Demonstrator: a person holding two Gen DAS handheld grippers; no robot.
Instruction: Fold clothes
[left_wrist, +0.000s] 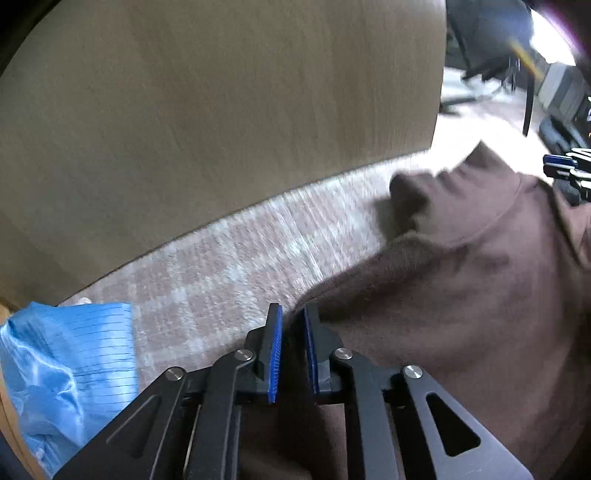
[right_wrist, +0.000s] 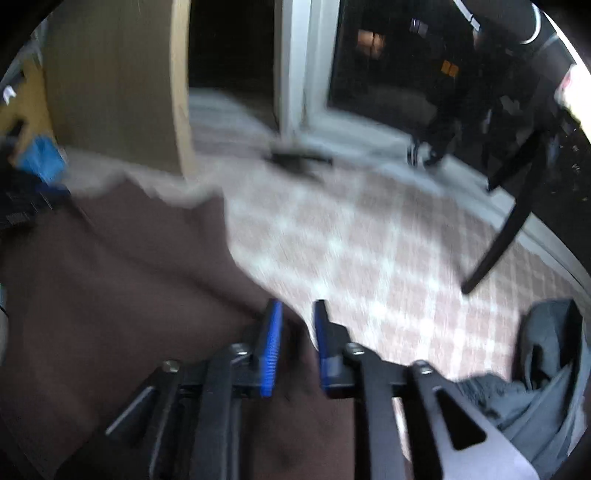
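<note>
A brown sweatshirt (left_wrist: 461, 295) is stretched between both grippers above a checked rug. My left gripper (left_wrist: 293, 317) has its blue-padded jaws closed on one brown edge, with fabric running between them. The right gripper shows at the far right of the left wrist view (left_wrist: 565, 173). In the right wrist view the same brown sweatshirt (right_wrist: 129, 295) fills the left half. My right gripper (right_wrist: 297, 314) pinches its other edge between the blue pads. Both views are motion-blurred.
A pink-and-white checked rug (left_wrist: 240, 266) lies below. A tan wooden panel (left_wrist: 221, 110) stands behind it. A light blue garment (left_wrist: 70, 369) lies at left. A grey garment (right_wrist: 546, 376) lies at right. A black chair leg (right_wrist: 498, 243) and a white door frame (right_wrist: 295, 74) stand beyond.
</note>
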